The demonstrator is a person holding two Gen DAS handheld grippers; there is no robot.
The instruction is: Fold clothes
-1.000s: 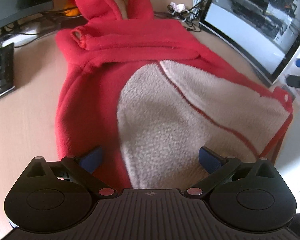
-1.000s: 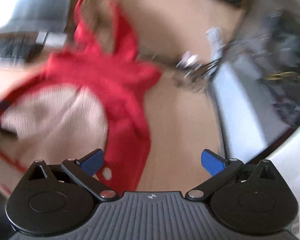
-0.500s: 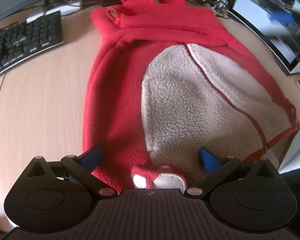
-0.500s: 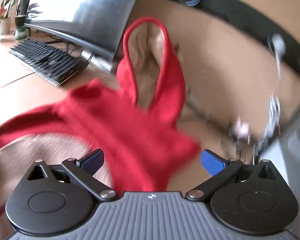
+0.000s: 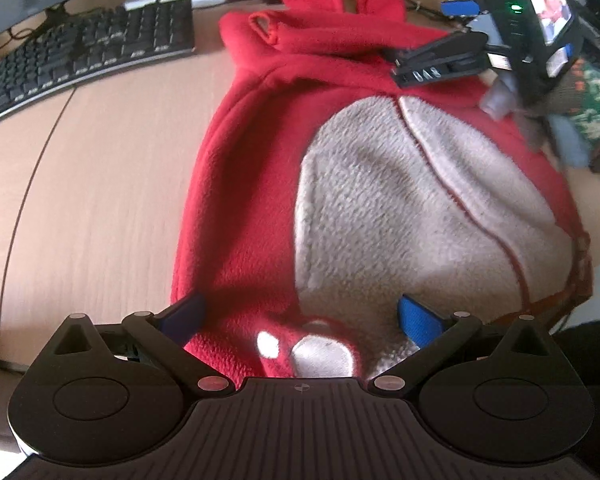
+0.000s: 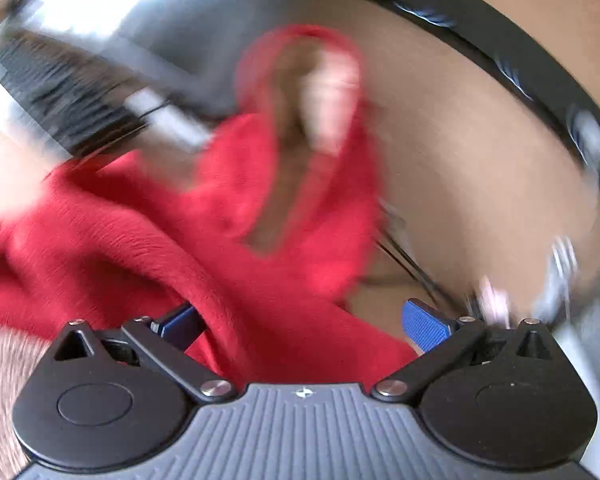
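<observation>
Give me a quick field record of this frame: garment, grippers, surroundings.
garment: red fleece hooded garment with beige fuzzy lining, spread on the wooden desk, hood far end
left gripper: open, over the near hem
right gripper: open, over red fabric near the hood; view blurred
surroundings: black keyboard beside the garment

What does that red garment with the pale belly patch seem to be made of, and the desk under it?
The red garment looks like soft fleece: matte, fuzzy nap, thick rolled edges. Its pale patch seems a nubbly, sherpa-like pile, with a bumpy looped texture. The desk looks like light wood or wood-look laminate, smooth with faint straight grain; which one, the pictures leave open.
</observation>
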